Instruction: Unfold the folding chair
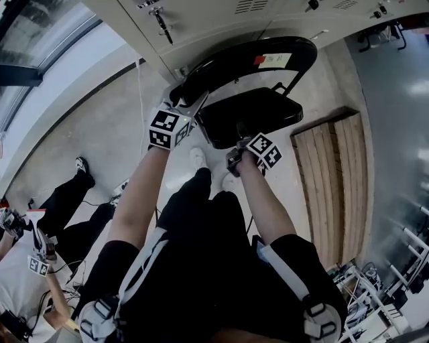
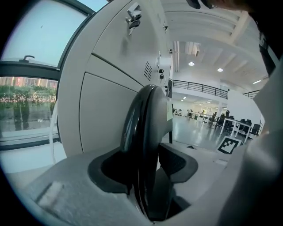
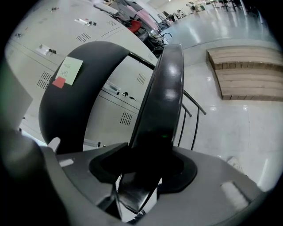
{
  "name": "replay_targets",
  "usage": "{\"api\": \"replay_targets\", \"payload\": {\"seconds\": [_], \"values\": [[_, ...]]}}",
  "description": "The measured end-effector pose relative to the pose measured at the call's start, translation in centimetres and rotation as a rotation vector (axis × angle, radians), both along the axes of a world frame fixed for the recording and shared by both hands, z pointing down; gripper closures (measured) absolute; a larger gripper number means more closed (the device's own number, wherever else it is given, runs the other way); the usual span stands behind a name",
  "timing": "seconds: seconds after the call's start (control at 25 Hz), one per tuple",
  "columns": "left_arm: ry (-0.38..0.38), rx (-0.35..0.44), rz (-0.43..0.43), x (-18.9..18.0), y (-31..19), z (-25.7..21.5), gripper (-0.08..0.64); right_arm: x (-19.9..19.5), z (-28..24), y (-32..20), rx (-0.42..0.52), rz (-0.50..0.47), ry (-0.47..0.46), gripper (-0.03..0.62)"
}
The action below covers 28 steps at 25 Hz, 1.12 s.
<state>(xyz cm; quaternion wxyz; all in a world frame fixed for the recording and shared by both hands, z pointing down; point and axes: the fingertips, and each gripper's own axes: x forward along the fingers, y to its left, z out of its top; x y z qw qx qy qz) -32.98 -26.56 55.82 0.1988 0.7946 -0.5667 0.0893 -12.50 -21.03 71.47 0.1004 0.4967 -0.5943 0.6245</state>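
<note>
The black folding chair stands before grey lockers, its curved backrest (image 1: 248,57) above the seat (image 1: 251,114), which is swung partly out. My left gripper (image 1: 184,110) holds the backrest's left end; in the left gripper view the rounded black backrest edge (image 2: 146,128) fills the gap of that gripper (image 2: 148,172) and the pads press on it. My right gripper (image 1: 238,151) is at the seat's front rim. In the right gripper view the seat's edge (image 3: 163,92) stands upright between the pads of the gripper (image 3: 141,172), gripped, with the backrest (image 3: 75,97) behind.
Grey lockers (image 1: 201,20) with keys stand right behind the chair. A low wooden pallet (image 1: 338,181) lies on the floor to the right. Another person (image 1: 60,208) with grippers crouches at the far left. My own legs fill the lower middle of the head view.
</note>
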Motion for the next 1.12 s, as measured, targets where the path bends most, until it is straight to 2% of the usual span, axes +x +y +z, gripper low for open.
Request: {"api": "replay_targets", "payload": {"seconds": [0.24, 0.48, 0.84, 1.12], "values": [[-0.006, 0.012, 0.009, 0.7, 0.5, 0.7, 0.348, 2.9, 1.5, 3.0, -0.004, 0.009, -0.077, 0.388], [-0.004, -0.013, 0.004, 1.1, 1.3, 1.5, 0.350, 4.8, 2.9, 5.3, -0.028, 0.012, -0.108, 0.383], [-0.021, 0.006, 0.007, 2.3, 2.3, 2.3, 0.351, 7.7, 5.1, 8.5, -0.059, -0.006, -0.172, 0.379], [-0.106, -0.012, 0.125, 4.4, 4.1, 3.6, 0.357, 11.0, 8.1, 12.3, -0.109, 0.009, -0.220, 0.376]]}}
